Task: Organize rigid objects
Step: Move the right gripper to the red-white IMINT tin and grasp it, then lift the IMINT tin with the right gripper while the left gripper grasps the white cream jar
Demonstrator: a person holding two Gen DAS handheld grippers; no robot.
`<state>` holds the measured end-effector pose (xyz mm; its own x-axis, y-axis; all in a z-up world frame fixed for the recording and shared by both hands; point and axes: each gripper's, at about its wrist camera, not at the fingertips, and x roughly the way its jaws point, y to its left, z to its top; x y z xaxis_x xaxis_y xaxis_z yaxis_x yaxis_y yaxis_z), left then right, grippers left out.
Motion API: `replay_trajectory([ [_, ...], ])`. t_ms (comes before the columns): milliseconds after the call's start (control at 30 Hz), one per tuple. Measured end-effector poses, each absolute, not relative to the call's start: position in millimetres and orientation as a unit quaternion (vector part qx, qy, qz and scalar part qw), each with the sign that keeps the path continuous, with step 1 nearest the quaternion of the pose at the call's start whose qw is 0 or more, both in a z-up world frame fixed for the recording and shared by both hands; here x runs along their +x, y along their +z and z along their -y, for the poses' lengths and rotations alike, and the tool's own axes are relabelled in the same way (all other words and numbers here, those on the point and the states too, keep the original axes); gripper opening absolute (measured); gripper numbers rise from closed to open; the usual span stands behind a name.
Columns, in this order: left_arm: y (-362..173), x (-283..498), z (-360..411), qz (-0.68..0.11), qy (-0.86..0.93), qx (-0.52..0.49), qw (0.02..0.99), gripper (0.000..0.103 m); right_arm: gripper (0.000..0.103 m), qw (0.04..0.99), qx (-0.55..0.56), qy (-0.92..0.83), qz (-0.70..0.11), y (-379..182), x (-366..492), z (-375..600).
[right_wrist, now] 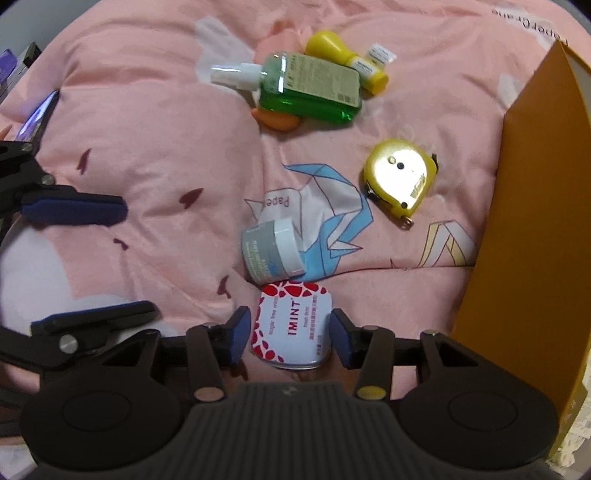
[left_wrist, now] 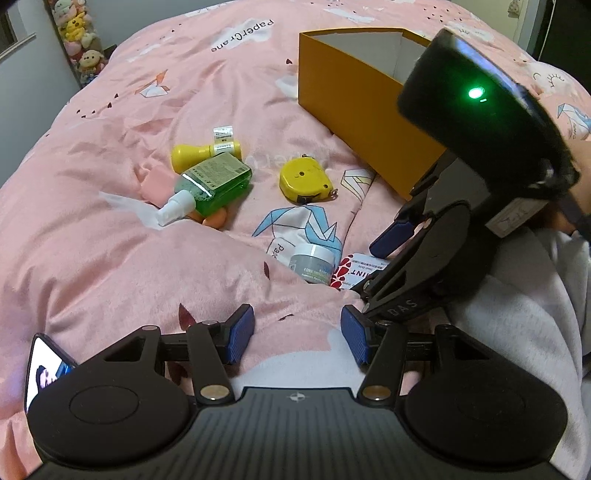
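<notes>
Mint tin (right_wrist: 291,325) between right fingers (right_wrist: 238,334)

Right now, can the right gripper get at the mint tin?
Probably yes. The right gripper already straddles the mint tin, one pad on each side, with nothing lying over it. The small jar touches only its far end and should not block a grasp.

"IMINT" on the mint tin (right_wrist: 291,325), "PaperCrane" on the pink duvet (left_wrist: 242,35).

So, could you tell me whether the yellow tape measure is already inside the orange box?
No, the yellow tape measure lies on the pink quilt, apart from the orange box.
</notes>
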<state>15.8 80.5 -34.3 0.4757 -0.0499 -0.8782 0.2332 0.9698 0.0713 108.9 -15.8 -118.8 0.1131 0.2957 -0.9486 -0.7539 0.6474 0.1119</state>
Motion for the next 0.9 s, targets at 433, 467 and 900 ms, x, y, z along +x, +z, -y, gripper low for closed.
replay_trajectory([
  [433, -37, 24, -72, -0.498, -0.081, 0.101, 0.857, 0.065, 0.049, 0.714, -0.165, 0.359, -0.578, -136, 124, 25],
  [467, -37, 24, -71, -0.495, -0.081, 0.102, 0.859, 0.065, 0.049, 0.72, -0.169, 0.358, -0.57, -132, 120, 27],
  [900, -52, 43, -63, -0.475, -0.105, 0.135, 0.863, 0.066, 0.049, 0.777, -0.281, 0.332, -0.455, -87, 105, 31],
])
